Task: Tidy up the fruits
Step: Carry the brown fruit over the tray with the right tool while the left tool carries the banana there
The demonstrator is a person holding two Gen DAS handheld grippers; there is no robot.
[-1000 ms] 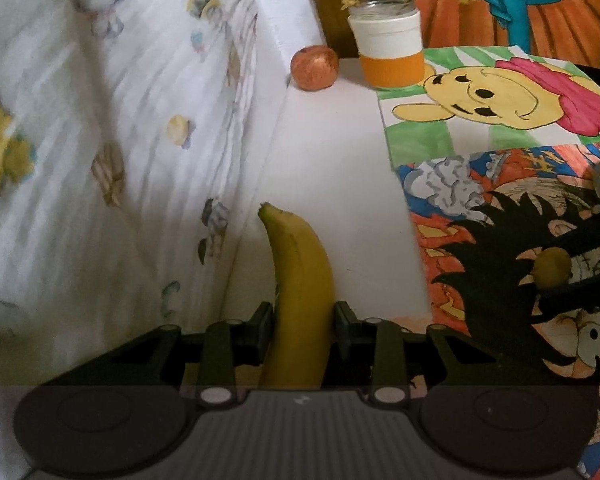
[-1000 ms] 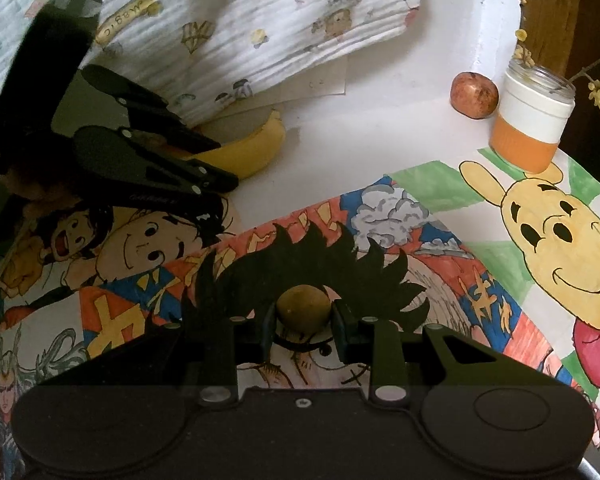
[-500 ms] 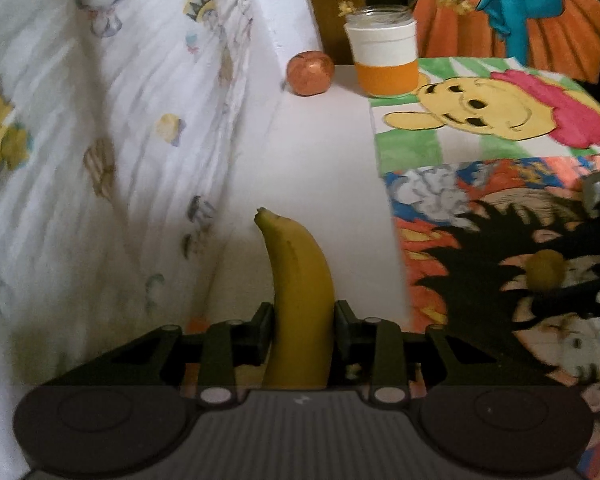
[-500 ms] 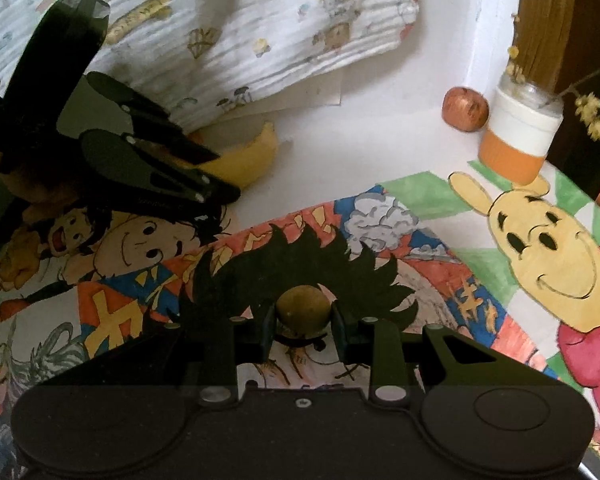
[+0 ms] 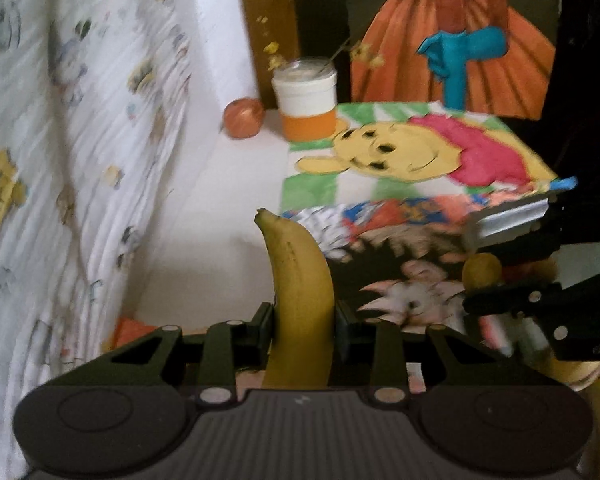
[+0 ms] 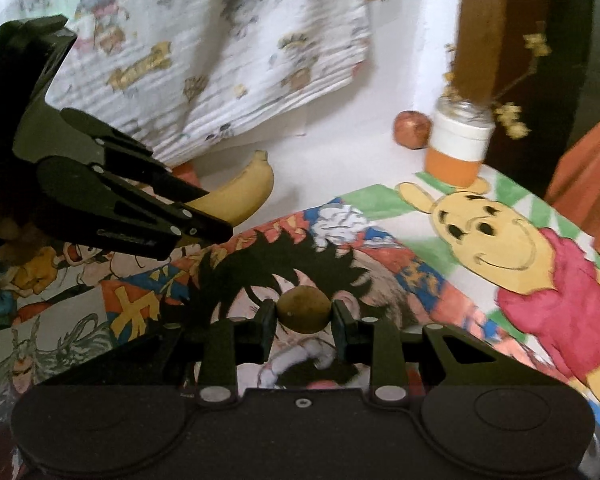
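Left gripper (image 5: 302,328): jaws clamped on the curved yellow banana (image 5: 300,292), one pad on each side of its body. The banana's tip points forward and up, away from the camera. Seen from the right wrist view, the same banana (image 6: 240,192) sticks out past the left gripper's black fingers (image 6: 172,216), near the far-left edge of the drawings, in front of the white cartoon-print cloth (image 6: 228,68).

Right gripper (image 6: 304,316): jaws clamped on a small round brown-green fruit (image 6: 304,309), pads touching both sides. It sits over the dark spiky-haired cartoon drawing (image 6: 300,256). In the left wrist view that fruit (image 5: 482,270) shows at the right, between the right gripper's fingers.

Far side of the white tabletop (image 5: 220,184): a round reddish-brown fruit (image 5: 244,118) just left of a white-and-orange jar (image 5: 306,106) holding dried yellow sprigs; the two look nearly touching. A yellow bear drawing with a pink shirt (image 6: 512,240) lies to the right, next to the jar. Both views are motion-blurred; fine detail can't be read.
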